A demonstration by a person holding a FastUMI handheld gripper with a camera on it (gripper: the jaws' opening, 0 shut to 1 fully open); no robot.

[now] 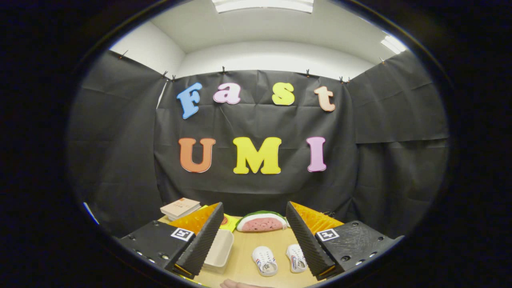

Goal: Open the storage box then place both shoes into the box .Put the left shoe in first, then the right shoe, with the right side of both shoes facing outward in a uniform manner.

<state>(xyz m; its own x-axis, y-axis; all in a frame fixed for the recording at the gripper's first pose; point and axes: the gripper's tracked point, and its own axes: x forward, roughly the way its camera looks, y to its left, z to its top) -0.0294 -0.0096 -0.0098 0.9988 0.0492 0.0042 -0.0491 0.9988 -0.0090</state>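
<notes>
On a wooden bench inside a booth draped in black cloth, a stack of books lies at the far left, beyond the claw's left finger. Just beside that finger sits a shallow pale storage box, its near wall partly hidden by the finger. A watermelon-slice toy rests at the back of the bench, against the cloth wall, with something yellow tucked to its left. The claw stands wide open, gripping nothing, its two fingers spread apart above the bench. Between them, nearer the right finger, lie two small white shoes: one shoe beside a second shoe, close but apart, outside the box. Part of a hand shows at the bench's near edge.
</notes>
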